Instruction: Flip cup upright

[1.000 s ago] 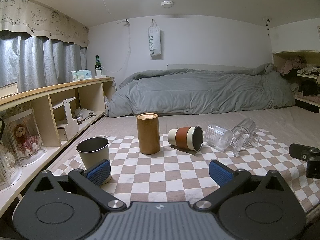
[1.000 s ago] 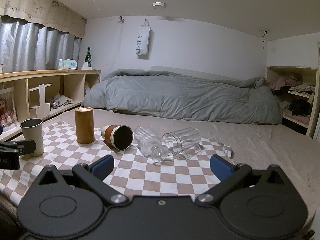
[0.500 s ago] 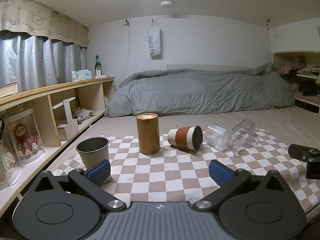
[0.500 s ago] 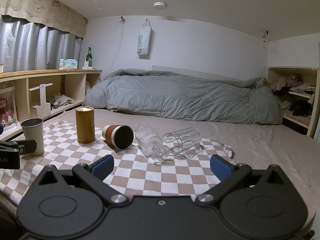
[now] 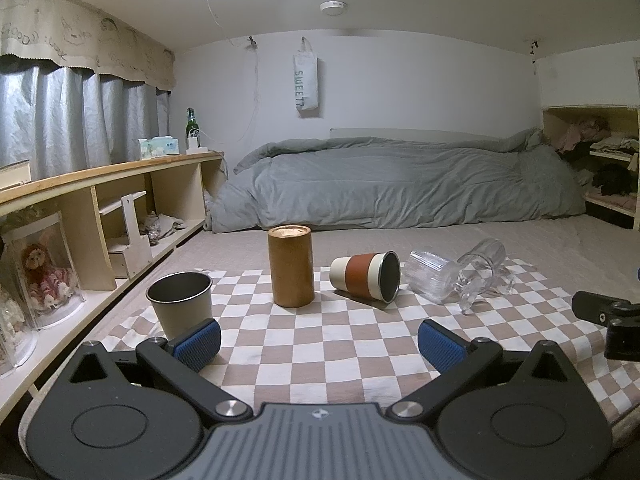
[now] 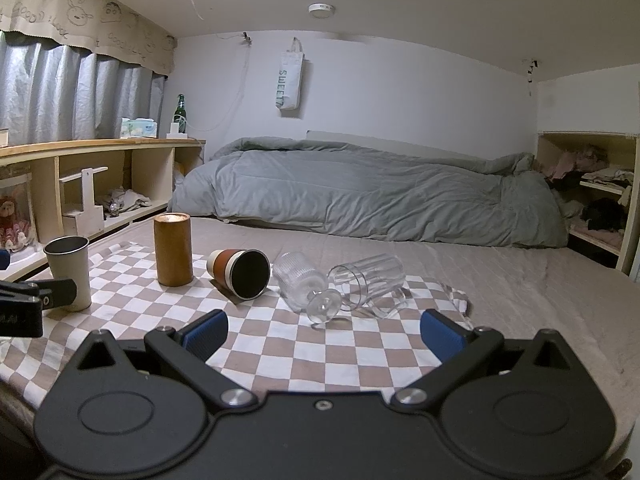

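A cream and rust cup [image 5: 366,277] [image 6: 239,273] lies on its side on the checkered cloth [image 5: 320,344], dark mouth toward me. To its right lie a ribbed clear glass [image 5: 434,276] [image 6: 300,280] and a clear glass mug [image 5: 482,262] [image 6: 368,284], both on their sides. A brown cylinder cup [image 5: 291,266] [image 6: 173,250] and a grey metal cup [image 5: 181,304] [image 6: 68,266] stand upright. My left gripper [image 5: 320,346] is open and empty, well short of the cups. My right gripper [image 6: 324,334] is open and empty, just short of the glasses.
The cloth lies on a bed mattress [image 6: 500,280] with a grey duvet [image 5: 400,188] at the back. Wooden shelves [image 5: 100,208] run along the left, more shelves [image 6: 592,188] stand at the right. The right gripper's tip [image 5: 600,312] shows at the left wrist view's right edge.
The right gripper has moved slightly forward and up toward the fallen glasses. The left gripper has barely moved. No cup has moved.
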Demonstrator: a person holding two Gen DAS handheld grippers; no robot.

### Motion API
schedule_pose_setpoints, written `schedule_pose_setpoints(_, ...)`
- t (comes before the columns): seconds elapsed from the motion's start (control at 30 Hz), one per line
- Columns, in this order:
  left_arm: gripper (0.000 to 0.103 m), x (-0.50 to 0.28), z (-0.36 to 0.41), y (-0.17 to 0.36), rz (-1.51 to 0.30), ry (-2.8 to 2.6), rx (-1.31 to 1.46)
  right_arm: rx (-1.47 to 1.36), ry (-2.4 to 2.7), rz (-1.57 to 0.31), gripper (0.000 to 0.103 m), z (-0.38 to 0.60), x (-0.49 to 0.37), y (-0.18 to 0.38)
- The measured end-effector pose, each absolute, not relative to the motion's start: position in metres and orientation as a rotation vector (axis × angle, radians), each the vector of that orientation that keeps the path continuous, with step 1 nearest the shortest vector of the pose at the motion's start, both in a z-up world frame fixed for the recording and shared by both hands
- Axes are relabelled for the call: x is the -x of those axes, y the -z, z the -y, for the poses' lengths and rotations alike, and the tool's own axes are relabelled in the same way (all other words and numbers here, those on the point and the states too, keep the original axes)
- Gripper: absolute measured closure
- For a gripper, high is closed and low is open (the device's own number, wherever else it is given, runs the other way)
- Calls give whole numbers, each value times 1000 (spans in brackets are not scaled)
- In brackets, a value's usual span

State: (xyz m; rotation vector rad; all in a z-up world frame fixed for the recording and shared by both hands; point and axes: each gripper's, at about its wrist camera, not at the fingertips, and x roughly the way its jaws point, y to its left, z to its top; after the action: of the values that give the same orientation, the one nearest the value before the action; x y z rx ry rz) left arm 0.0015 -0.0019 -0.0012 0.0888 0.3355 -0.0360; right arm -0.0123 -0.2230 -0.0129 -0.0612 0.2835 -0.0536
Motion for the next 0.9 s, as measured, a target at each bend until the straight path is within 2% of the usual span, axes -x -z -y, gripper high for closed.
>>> schedule_pose_setpoints(0.43,0,2,4,2,-332,92,-65,22,91,-333,0,243,-36,0)
schedule_pose_setpoints(0.57,0,3,3,1,-333,108,-61,26,104,-367,0,252,-76,0)
schedule_pose_setpoints(0.9,0,7,-13,-1,-344,105,-56,-196,215,-446,0,292,-205,2)
